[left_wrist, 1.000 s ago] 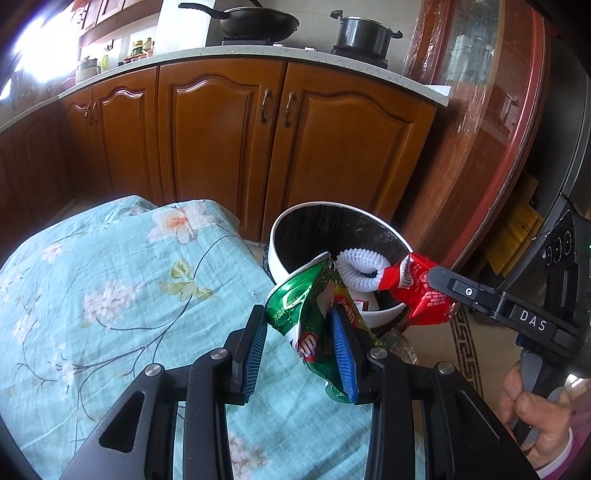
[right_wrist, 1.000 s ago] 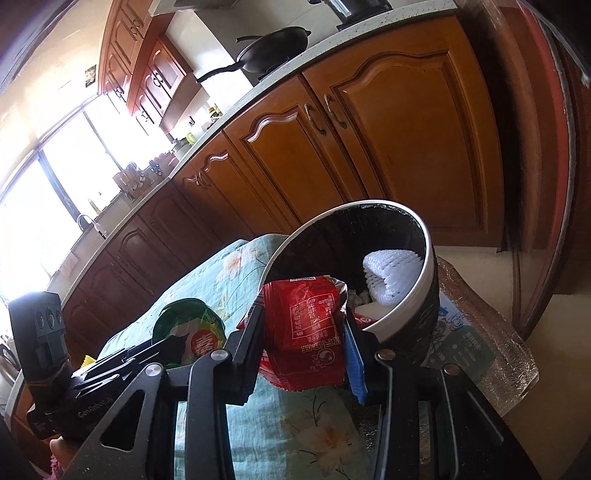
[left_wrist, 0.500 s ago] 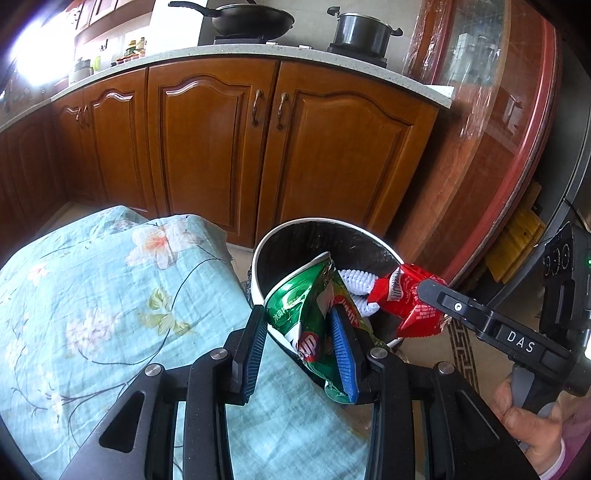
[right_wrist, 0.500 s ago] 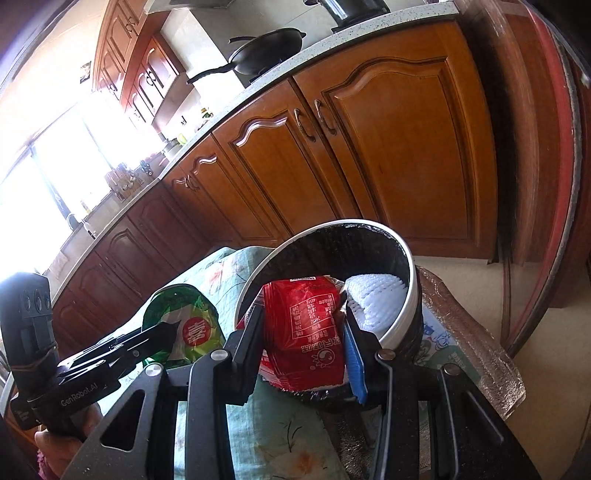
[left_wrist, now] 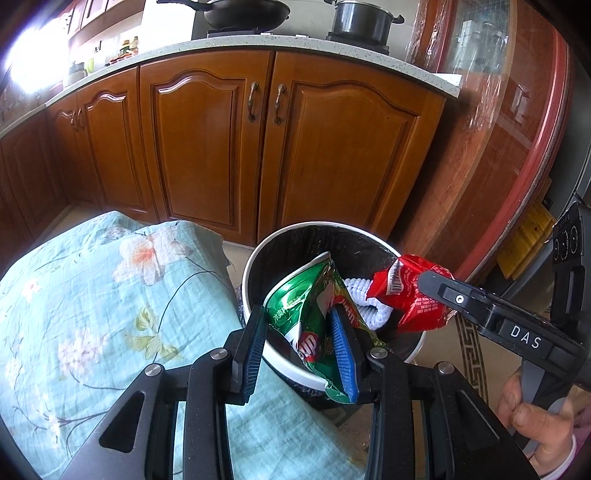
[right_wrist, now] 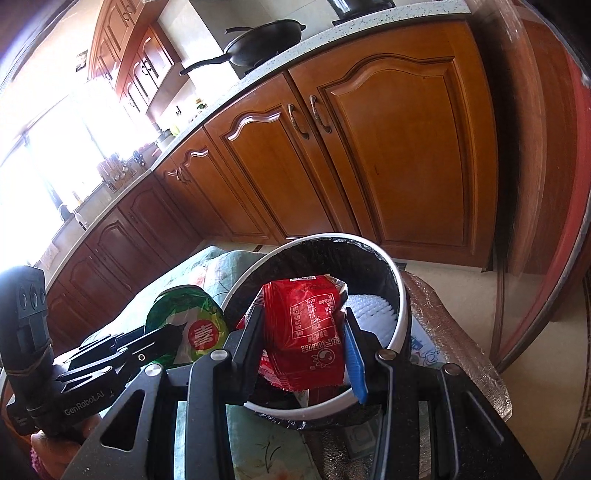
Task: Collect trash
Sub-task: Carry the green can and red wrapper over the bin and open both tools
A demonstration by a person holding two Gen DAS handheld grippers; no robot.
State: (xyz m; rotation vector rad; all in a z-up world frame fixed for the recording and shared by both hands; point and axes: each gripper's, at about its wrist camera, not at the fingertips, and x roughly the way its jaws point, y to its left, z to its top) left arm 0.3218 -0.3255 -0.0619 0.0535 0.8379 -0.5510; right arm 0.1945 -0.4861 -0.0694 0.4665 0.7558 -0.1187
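My left gripper (left_wrist: 300, 332) is shut on a green snack bag (left_wrist: 303, 306) and holds it over the near rim of a white trash bin (left_wrist: 258, 254) lined with a black bag. My right gripper (right_wrist: 301, 332) is shut on a red snack wrapper (right_wrist: 306, 325) and holds it above the bin's (right_wrist: 400, 291) opening. The red wrapper (left_wrist: 406, 291) and right gripper (left_wrist: 436, 288) also show in the left wrist view, over the bin's right side. White foam netting (left_wrist: 365, 299) lies inside the bin. The green bag (right_wrist: 199, 325) shows left of the bin in the right wrist view.
A table with a floral teal cloth (left_wrist: 92, 295) lies left of the bin. Wooden kitchen cabinets (left_wrist: 221, 147) stand behind, with a pan (left_wrist: 243, 11) and a pot (left_wrist: 362, 18) on the counter. A plastic-wrapped round table (left_wrist: 517, 147) is at the right. A foil-wrapped surface (right_wrist: 461, 339) lies beside the bin.
Both grippers have moved forward with their bags, from beside the bin to over it. The bin has grown larger and more central in both views.
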